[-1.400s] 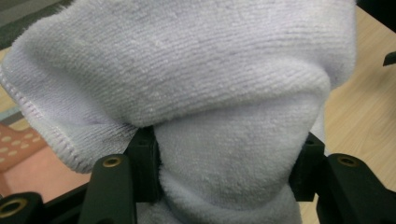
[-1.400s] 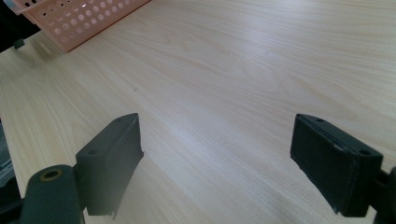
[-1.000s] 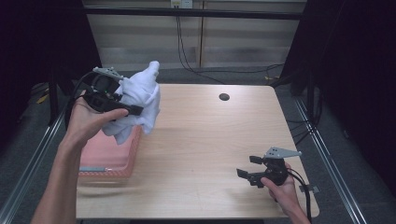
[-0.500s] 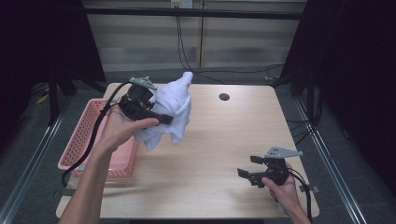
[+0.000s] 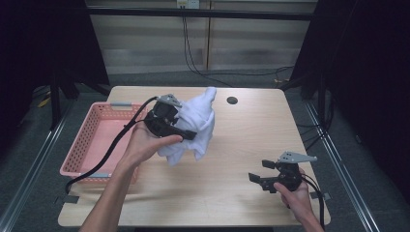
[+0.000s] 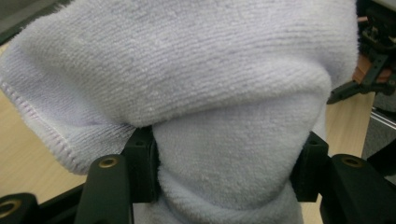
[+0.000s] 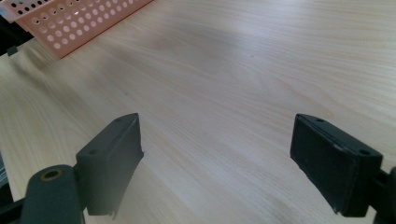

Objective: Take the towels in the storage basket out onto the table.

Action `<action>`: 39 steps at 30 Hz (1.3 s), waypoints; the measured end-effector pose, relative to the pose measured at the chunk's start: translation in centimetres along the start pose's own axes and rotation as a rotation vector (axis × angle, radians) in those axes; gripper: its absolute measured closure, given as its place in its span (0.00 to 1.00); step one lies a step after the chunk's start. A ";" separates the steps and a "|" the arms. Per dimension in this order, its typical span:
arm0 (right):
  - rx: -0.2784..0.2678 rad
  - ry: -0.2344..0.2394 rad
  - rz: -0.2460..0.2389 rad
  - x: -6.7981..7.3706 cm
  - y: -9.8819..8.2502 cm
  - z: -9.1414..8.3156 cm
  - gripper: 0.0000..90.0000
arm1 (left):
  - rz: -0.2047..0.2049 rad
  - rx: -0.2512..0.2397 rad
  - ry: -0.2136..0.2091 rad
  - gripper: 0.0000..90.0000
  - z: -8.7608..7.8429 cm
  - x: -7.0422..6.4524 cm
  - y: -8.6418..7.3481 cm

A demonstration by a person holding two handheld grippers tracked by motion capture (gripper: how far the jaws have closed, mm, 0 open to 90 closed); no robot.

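Pale wood forms the tabletop (image 5: 232, 145), which fills the middle of the high view with dark floor and black curtains around it. At centre left of that frame the left tool (image 5: 186, 133) is closed on a bunched white towel (image 5: 198, 123), held up above the wood just right of a pink perforated basket (image 5: 96, 140). In the left gripper view the towel (image 6: 196, 93) bulges between both black jaws and spills over them across the upper frame; the jaws stand fairly wide because of the thick cloth, and they press into it on both sides. At lower right of the high view the right tool (image 5: 258, 176) sits low over the tabletop in the person's hand, well apart from the towel. In the right gripper view the right tool (image 7: 215, 163) has its jaws spread wide with bare wood between them, and the basket's corner (image 7: 70, 23) shows at upper left.
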State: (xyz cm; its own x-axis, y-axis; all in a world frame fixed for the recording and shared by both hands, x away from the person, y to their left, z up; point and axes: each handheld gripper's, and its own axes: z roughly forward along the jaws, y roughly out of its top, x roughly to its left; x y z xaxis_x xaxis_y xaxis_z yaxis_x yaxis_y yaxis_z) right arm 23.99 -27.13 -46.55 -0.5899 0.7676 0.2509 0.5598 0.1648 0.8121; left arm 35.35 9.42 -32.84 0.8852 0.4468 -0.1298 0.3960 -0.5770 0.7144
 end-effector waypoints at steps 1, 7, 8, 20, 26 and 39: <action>-0.004 -0.002 0.007 -0.1 0.0 -0.1 0.18 | -0.002 -0.002 -0.009 0.45 0.4 -0.2 -0.1; 0.002 0.002 -0.005 0.0 0.0 0.0 0.18 | 0.019 0.037 -0.040 0.45 3.3 -0.9 -0.7; 0.002 0.002 -0.005 0.0 0.0 0.0 0.18 | 0.011 0.041 -0.039 0.45 3.8 -1.1 -0.8; -0.005 0.000 -0.004 0.0 -0.1 -0.2 0.19 | 0.028 0.152 -0.067 0.37 10.2 -2.1 -3.5; 0.000 0.001 -0.003 0.1 -0.1 -0.1 0.19 | 0.001 0.181 -0.060 0.29 11.9 -2.1 -4.4; 0.007 0.008 -0.027 0.8 0.3 0.4 0.19 | 0.053 0.114 -0.069 0.20 10.0 -1.5 -3.6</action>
State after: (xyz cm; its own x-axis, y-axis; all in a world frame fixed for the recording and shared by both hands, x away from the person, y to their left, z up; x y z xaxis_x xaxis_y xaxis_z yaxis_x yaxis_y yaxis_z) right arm 23.88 -26.25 -46.31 -0.6091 0.7581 0.2331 0.5476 0.1895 0.8150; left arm 35.03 4.01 -42.06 0.9189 0.3675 -0.1435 0.3695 -0.6743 0.6393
